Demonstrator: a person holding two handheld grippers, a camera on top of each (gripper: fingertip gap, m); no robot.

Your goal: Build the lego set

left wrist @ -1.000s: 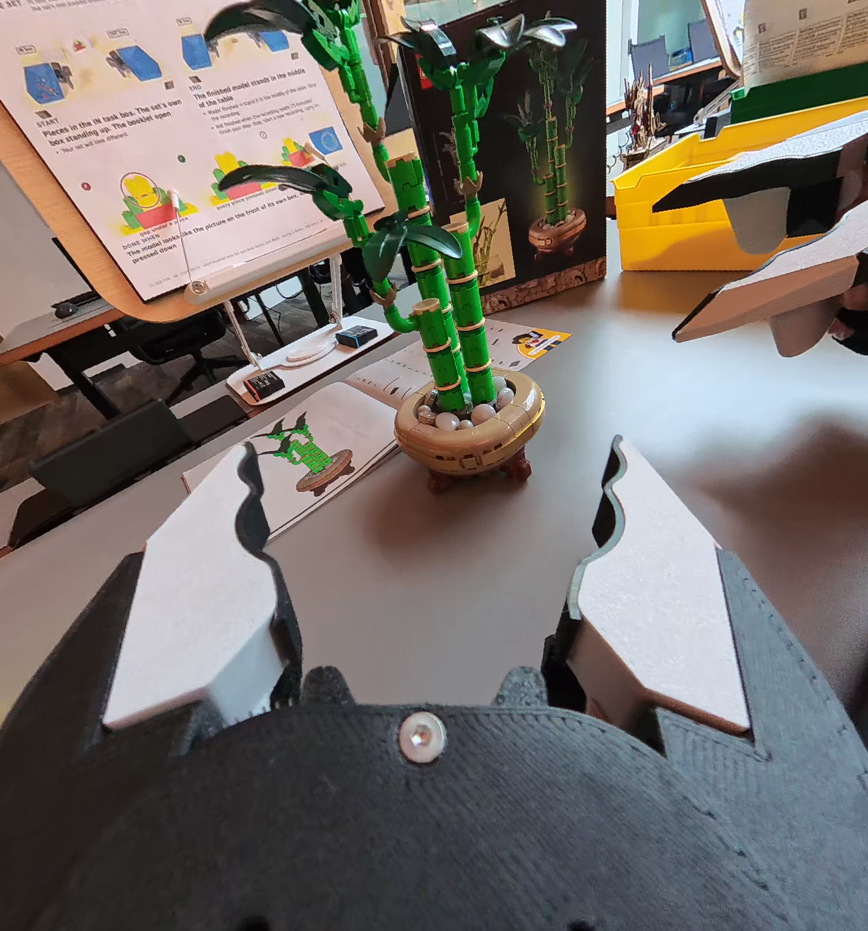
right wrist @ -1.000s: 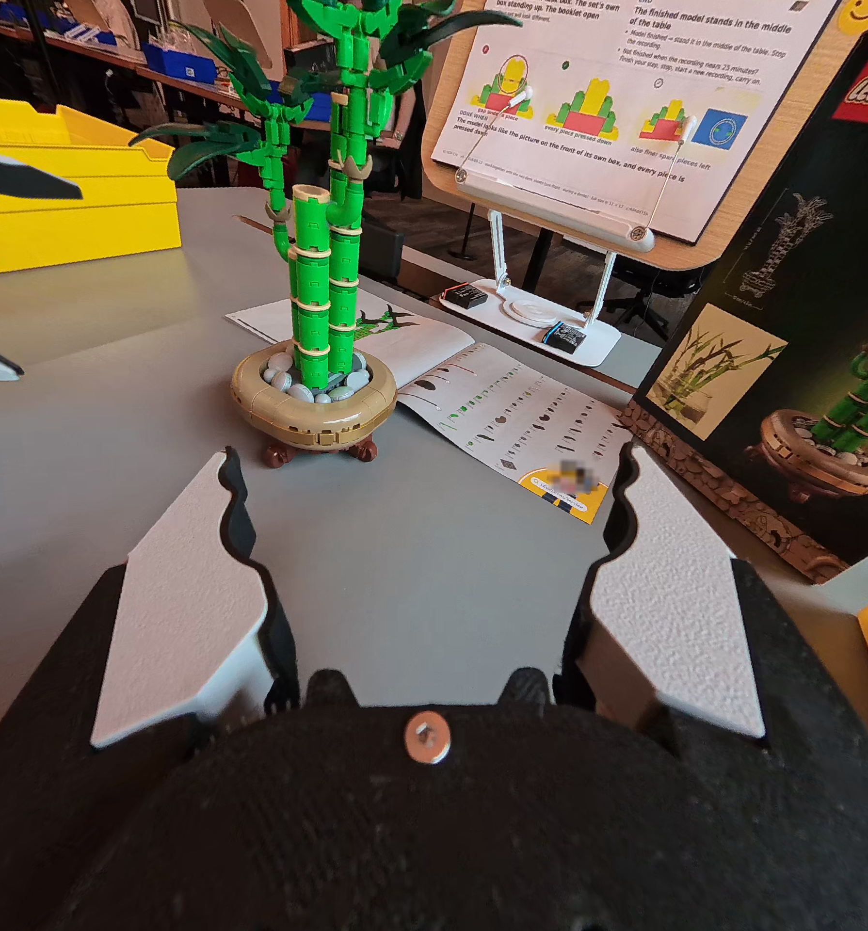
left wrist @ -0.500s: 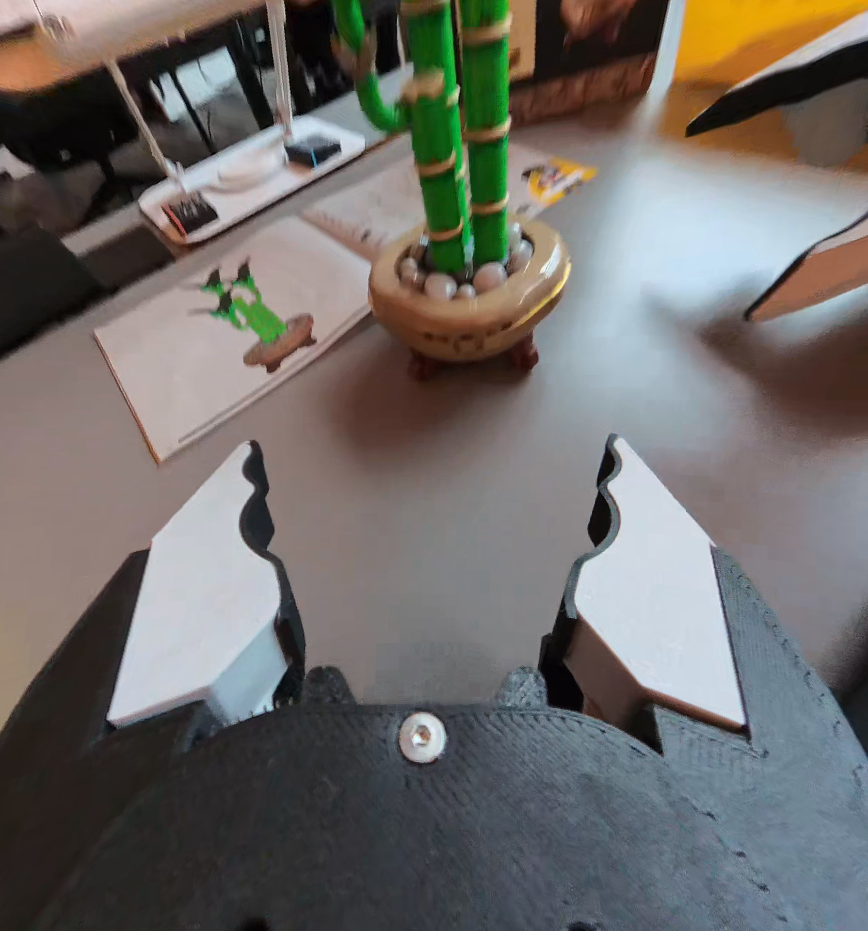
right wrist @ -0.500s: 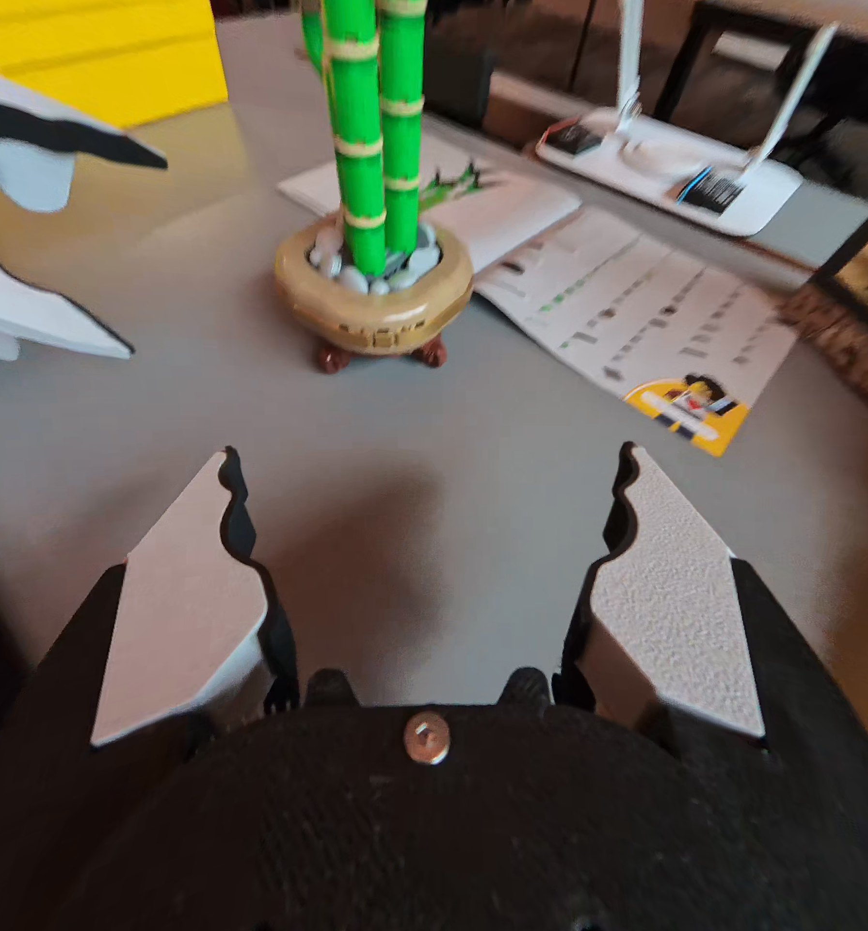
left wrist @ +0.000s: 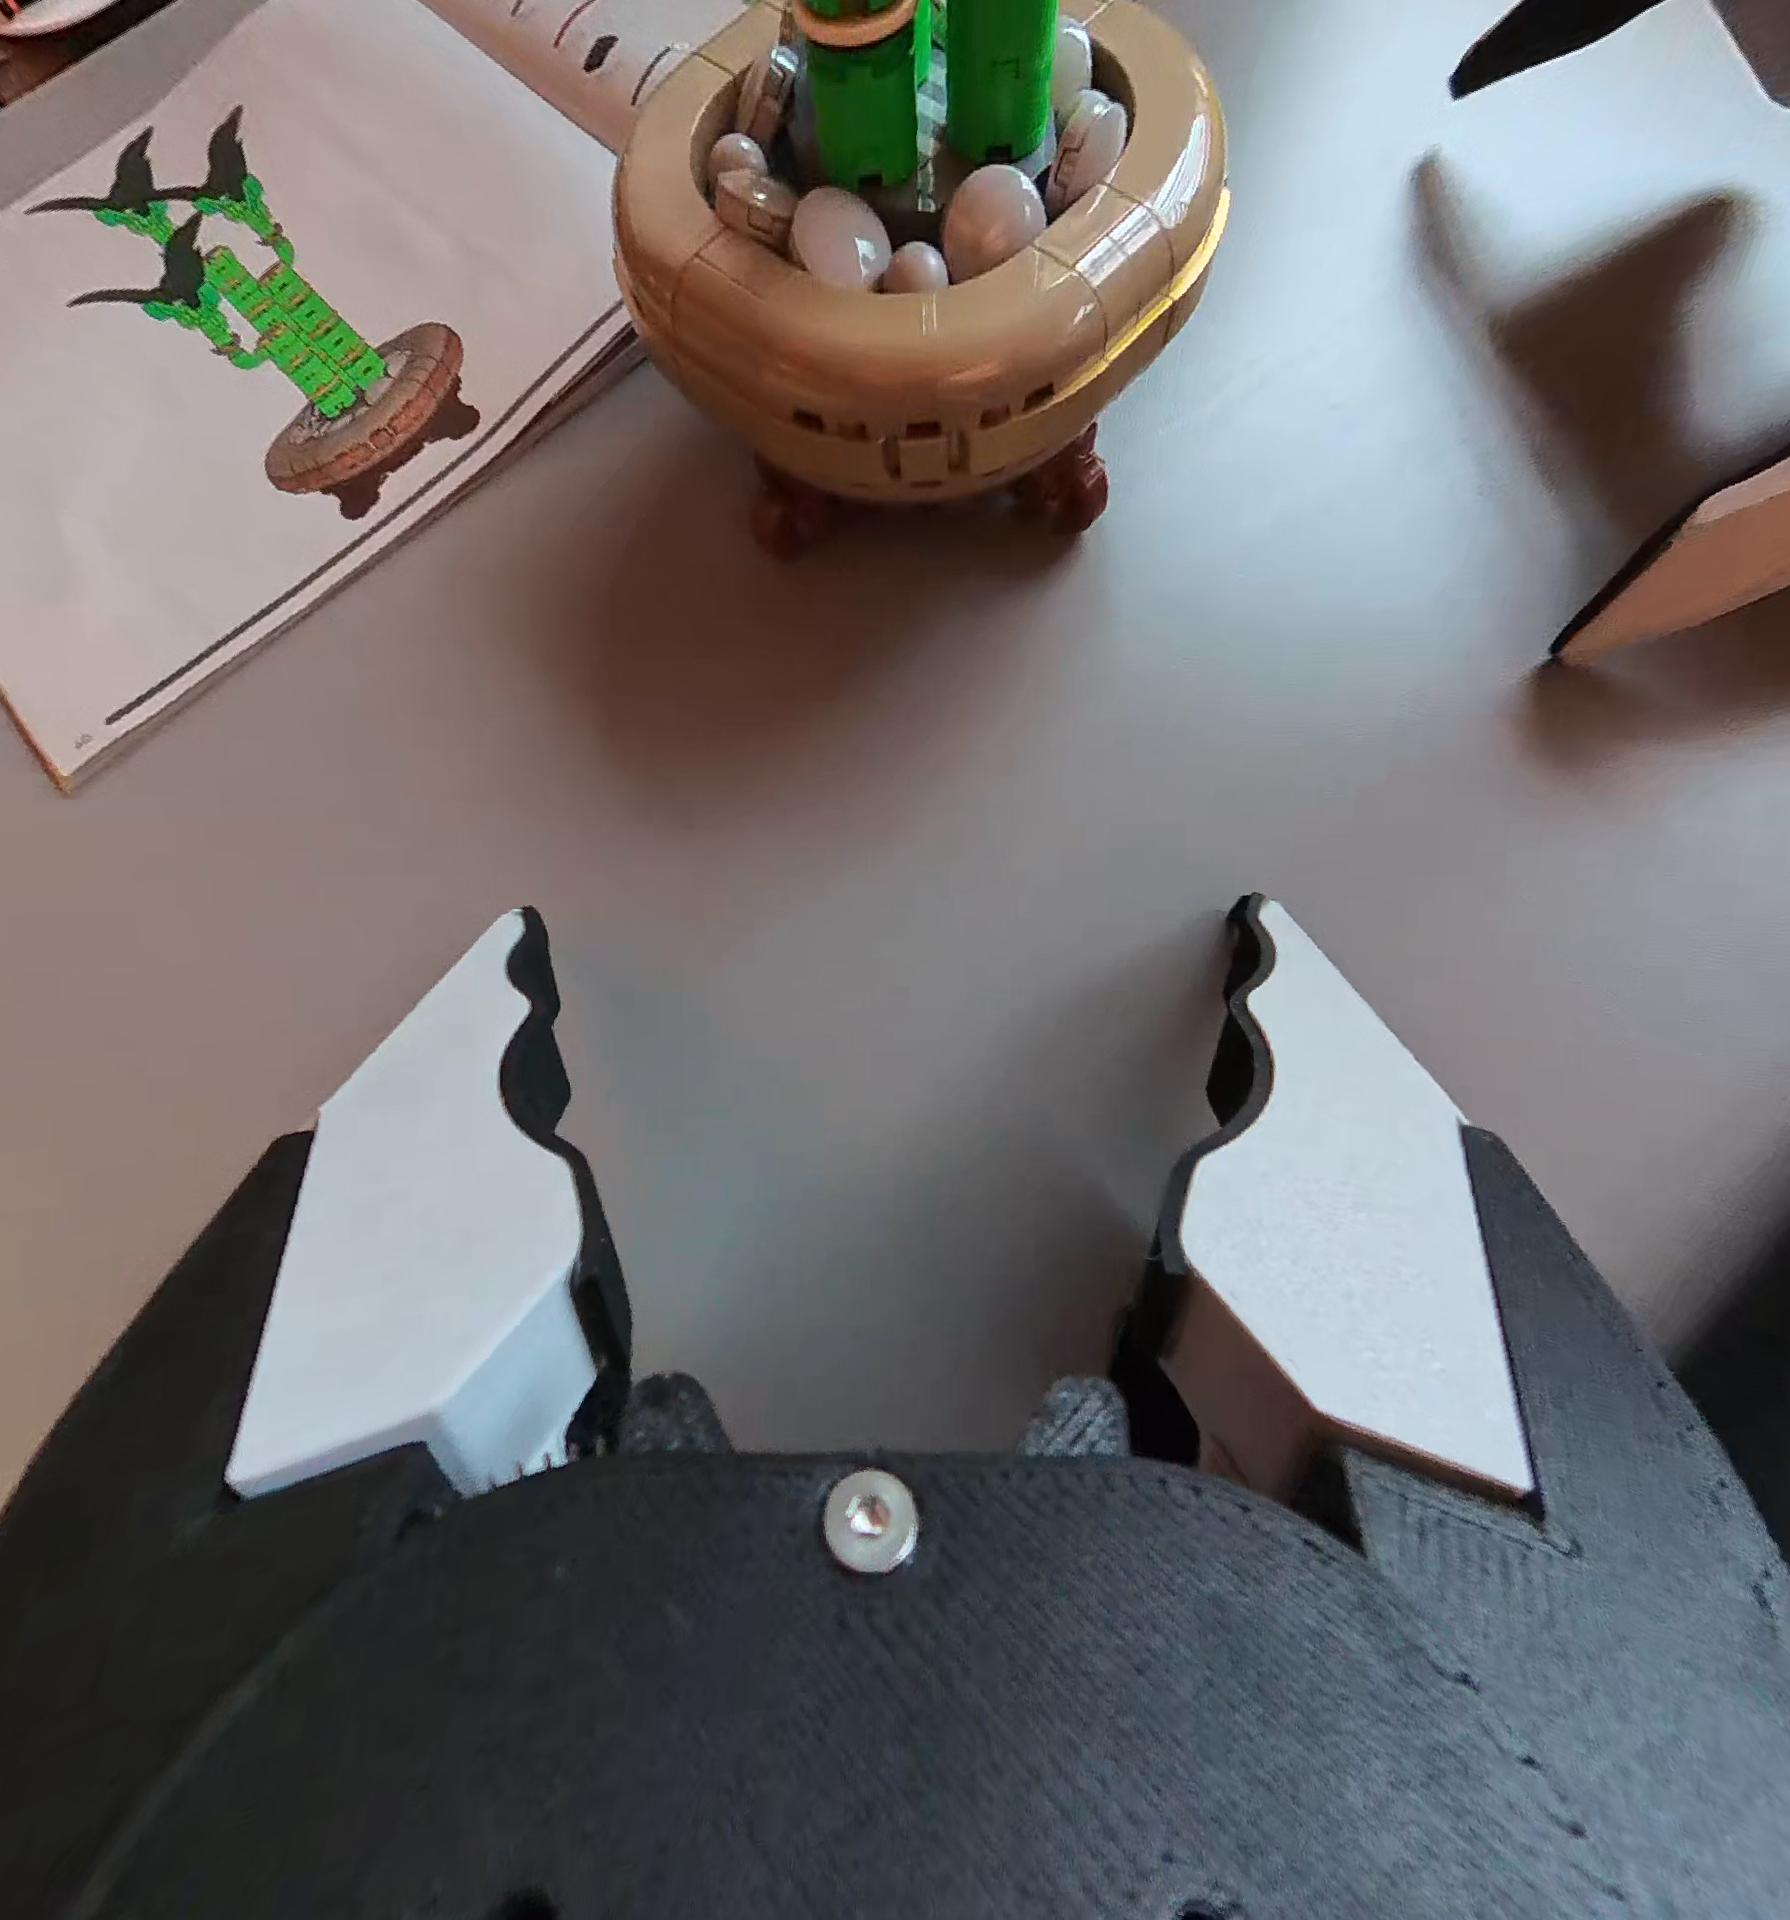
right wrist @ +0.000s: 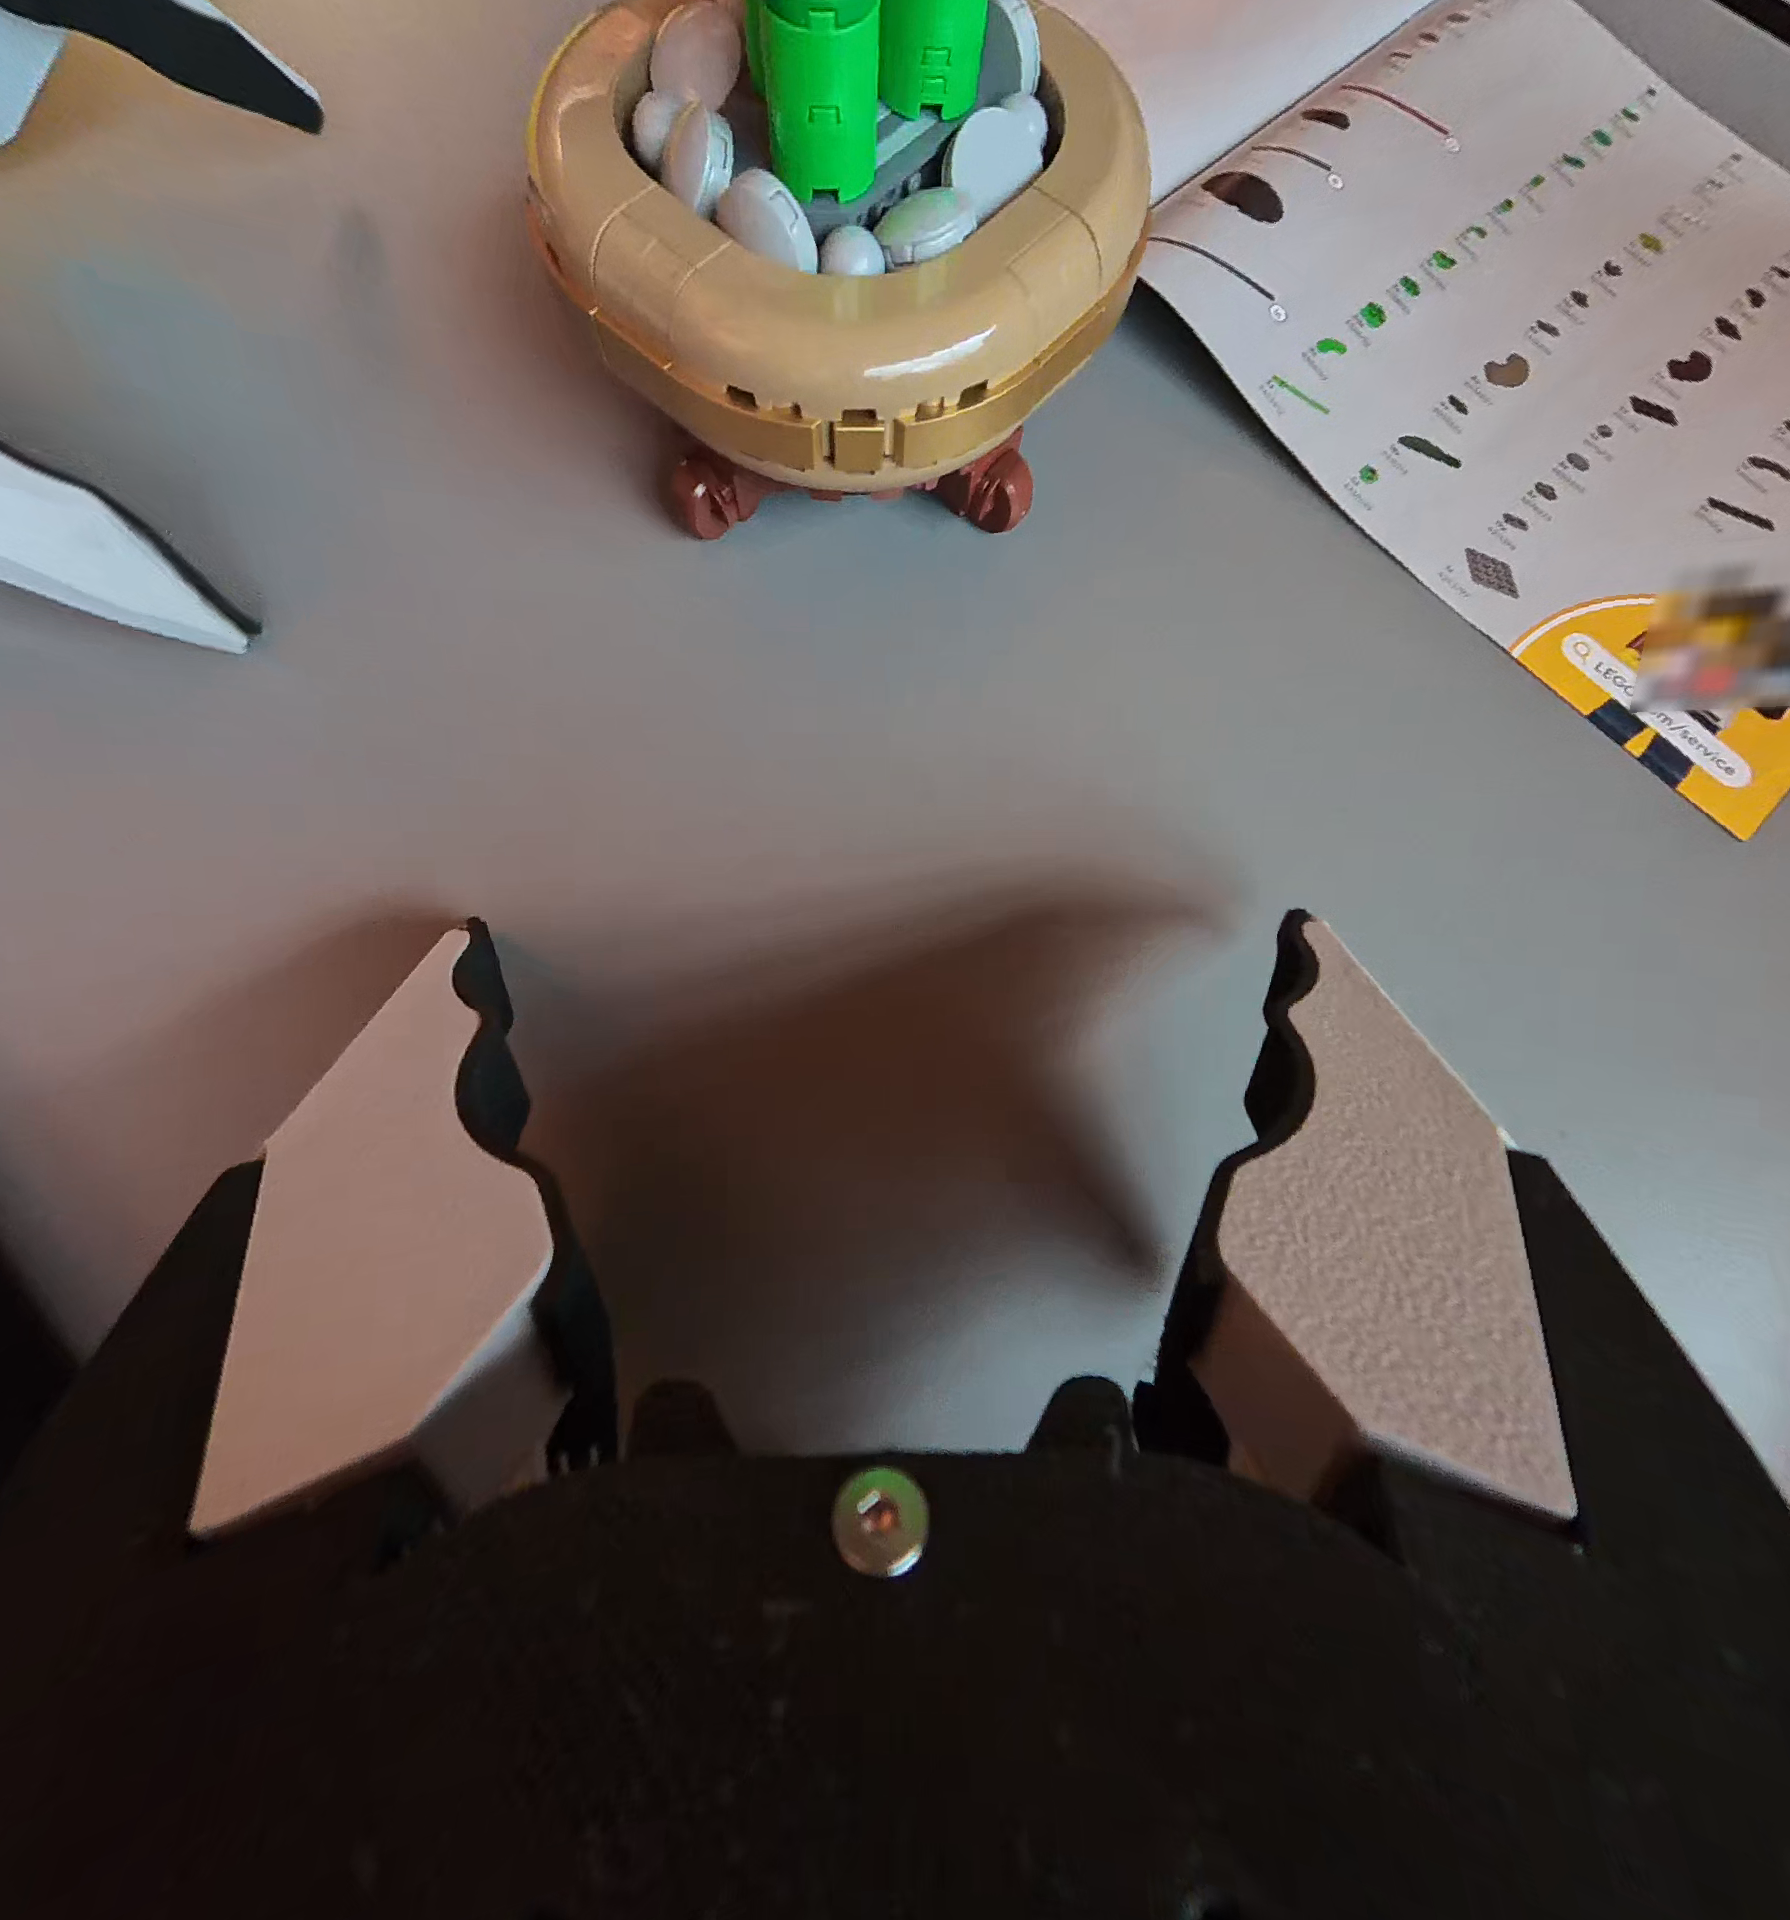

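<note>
The built bamboo model stands upright on the grey table in a tan pot [left wrist: 922, 343] on brown feet, with grey pebbles and green stalks [left wrist: 860, 94] cut off by the top edge. It also shows in the right wrist view [right wrist: 839, 332]. My left gripper [left wrist: 886, 914] is open and empty, pointing down at bare table in front of the pot. My right gripper [right wrist: 880, 925] is open and empty, also short of the pot. Each gripper's fingers show at the side of the other's view: the right one's [left wrist: 1722, 561], the left one's [right wrist: 70, 540].
The open instruction booklet lies behind and beside the pot, its model picture page [left wrist: 247, 343] on the left and its parts list page [right wrist: 1556, 343] on the right. The grey table [left wrist: 870, 748] runs bare between grippers and pot.
Both grippers have tilted down and moved closer to the pot, so the stalk tops, box, stand and yellow bins have left the views. Both stayed open.
</note>
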